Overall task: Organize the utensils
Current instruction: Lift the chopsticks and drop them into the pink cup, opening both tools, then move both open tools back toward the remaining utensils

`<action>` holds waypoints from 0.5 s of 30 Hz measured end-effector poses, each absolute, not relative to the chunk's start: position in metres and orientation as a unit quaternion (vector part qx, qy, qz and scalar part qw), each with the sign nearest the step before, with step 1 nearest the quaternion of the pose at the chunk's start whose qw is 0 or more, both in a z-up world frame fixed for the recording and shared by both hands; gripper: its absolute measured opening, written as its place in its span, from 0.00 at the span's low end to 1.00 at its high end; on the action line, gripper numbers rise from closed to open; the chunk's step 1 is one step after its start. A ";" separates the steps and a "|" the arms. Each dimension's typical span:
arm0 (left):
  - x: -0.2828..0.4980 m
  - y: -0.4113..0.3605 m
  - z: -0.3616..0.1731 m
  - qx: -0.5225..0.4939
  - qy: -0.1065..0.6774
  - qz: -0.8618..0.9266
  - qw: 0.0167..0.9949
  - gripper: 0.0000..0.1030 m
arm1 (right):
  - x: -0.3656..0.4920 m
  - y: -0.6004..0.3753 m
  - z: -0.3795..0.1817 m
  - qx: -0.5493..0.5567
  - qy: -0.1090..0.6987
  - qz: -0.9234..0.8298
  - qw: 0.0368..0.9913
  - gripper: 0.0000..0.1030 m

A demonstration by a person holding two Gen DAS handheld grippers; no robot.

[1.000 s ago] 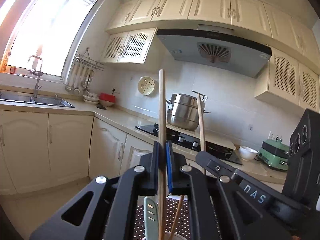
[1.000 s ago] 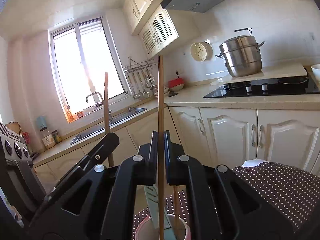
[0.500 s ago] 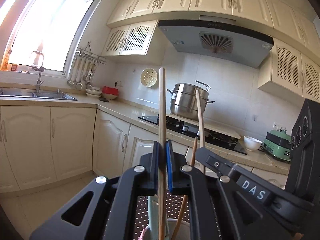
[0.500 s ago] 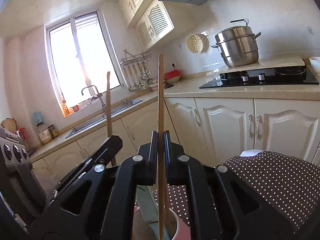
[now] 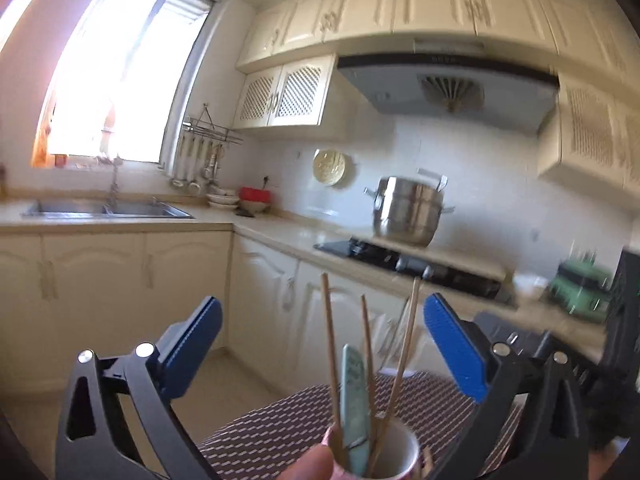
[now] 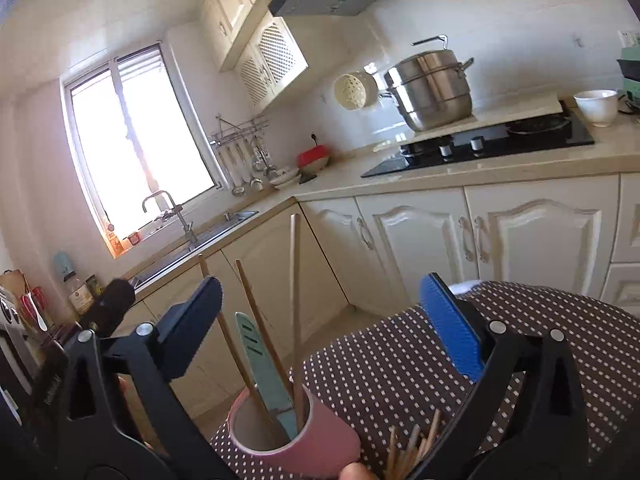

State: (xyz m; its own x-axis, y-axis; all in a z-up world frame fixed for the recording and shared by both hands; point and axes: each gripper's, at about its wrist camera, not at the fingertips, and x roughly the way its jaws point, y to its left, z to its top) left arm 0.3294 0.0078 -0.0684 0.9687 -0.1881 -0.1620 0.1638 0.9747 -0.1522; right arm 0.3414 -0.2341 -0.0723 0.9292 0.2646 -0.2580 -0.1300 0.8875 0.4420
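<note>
A pink cup (image 5: 406, 454) (image 6: 320, 448) stands on a brown dotted tablecloth (image 6: 400, 368). In it are three wooden chopsticks (image 5: 330, 340) (image 6: 295, 280) and a teal utensil (image 5: 354, 400) (image 6: 256, 356). My left gripper (image 5: 324, 344) has its jaws opening wide, with the chopsticks standing free in the gap and touching neither pad. My right gripper (image 6: 320, 326) is also opening, its blue pads well clear of the chopsticks between them. A person's fingertip (image 5: 316, 464) (image 6: 354, 472) shows at the cup's near side.
A bundle of loose chopsticks (image 6: 412, 448) lies by the cup at the lower right. Beyond the table are cream cabinets (image 6: 520, 248), a hob (image 6: 480, 148) with a steel pot (image 6: 432, 88), and a sink (image 5: 108, 208) under the window.
Each gripper was shut on an upright chopstick; both have let go and now stand wide. The released chopsticks now lean in the cup.
</note>
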 end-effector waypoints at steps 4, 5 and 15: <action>0.313 0.006 -0.059 -0.038 0.106 -0.065 0.991 0.96 | 0.323 -0.244 -0.064 0.217 0.159 0.097 0.958 0.94; 0.307 0.006 -0.056 -0.036 0.110 -0.063 0.991 0.96 | 0.318 -0.245 -0.062 0.214 0.159 0.093 0.959 0.94; 0.267 0.009 -0.045 -0.020 0.147 -0.055 0.987 0.96 | 0.273 -0.265 -0.046 0.204 0.185 0.075 0.958 0.94</action>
State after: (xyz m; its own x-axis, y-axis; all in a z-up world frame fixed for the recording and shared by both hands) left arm 0.2668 0.0092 -0.0452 0.9510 -0.1138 -0.2876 0.1019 0.9932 -0.0561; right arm 0.2726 -0.2650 -0.0456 0.9204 0.2195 -0.3234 -0.0684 0.9051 0.4196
